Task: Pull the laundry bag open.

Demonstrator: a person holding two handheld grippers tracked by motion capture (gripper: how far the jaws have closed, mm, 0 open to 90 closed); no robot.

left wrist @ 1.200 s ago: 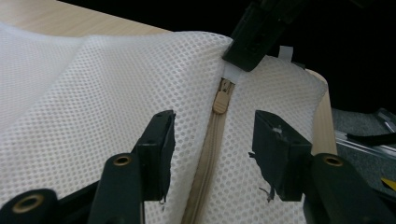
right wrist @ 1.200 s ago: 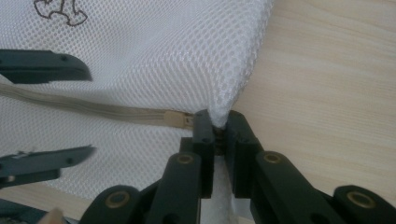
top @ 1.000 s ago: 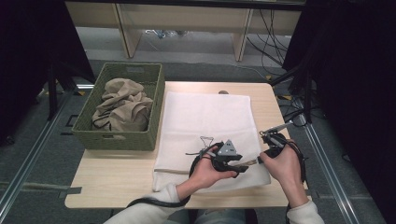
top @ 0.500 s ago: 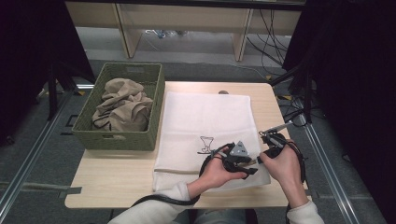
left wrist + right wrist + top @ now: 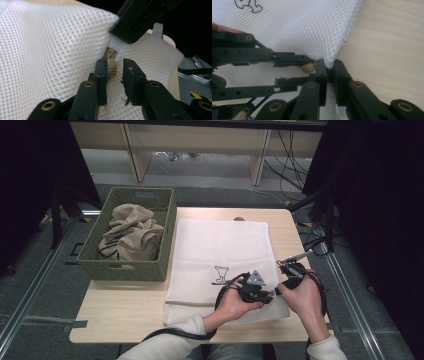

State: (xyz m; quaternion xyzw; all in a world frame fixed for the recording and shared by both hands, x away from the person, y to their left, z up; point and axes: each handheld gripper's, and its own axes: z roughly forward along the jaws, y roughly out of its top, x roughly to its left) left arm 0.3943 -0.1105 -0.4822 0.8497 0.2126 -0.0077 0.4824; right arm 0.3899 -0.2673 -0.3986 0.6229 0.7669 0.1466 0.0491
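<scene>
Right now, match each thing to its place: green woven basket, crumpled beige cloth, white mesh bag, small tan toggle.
1 green woven basket
2 crumpled beige cloth
3 white mesh bag
4 small tan toggle

a inside the basket
b between left gripper jaws
c corner pinched by right gripper
d on the table, left part

Pairs: 1-d, 2-a, 3-c, 4-b. The left gripper's jaws have just been closing around the toggle.

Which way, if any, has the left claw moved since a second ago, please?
Yes: the left claw went right, away from the goblet print; its jaws have just been closing, a tan bead between them.
</scene>
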